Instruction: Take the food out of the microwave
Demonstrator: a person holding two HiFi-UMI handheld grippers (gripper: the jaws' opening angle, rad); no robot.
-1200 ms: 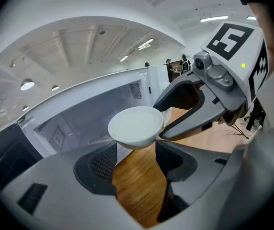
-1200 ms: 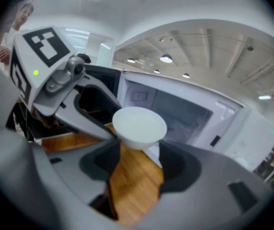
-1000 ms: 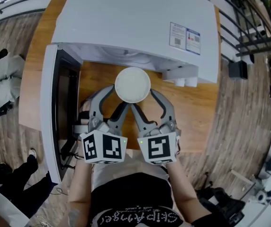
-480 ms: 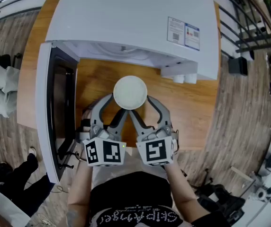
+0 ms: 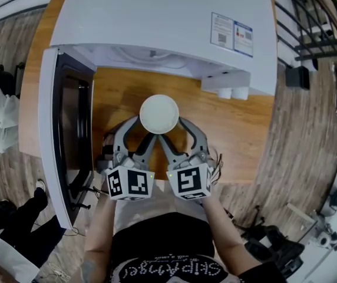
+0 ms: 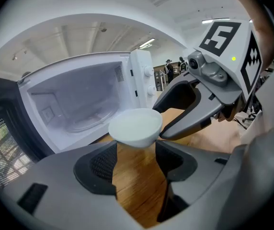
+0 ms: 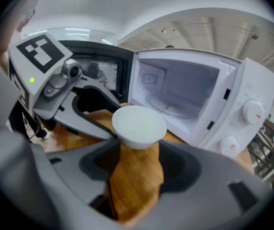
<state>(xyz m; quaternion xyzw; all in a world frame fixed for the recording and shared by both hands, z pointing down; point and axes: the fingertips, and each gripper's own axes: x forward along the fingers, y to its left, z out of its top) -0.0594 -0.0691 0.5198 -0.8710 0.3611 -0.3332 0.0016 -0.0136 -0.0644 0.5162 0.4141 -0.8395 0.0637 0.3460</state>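
White bowl [image 5: 159,114] upright, held outside open microwave [image 5: 157,28], over wooden counter [image 5: 239,128].

Printed in white across the black shirt [image 5: 167,269], upside down in the head view: something like "SkipAmger", middle letters unsure. On top of the white microwave [image 5: 157,16], two small rectangular stickers [image 5: 221,37], one with a square code, the other blue-edged with red marks, print too small to read. Black-and-white square markers [image 5: 129,184] on the two white cubes [image 5: 189,180], no letters or numbers.
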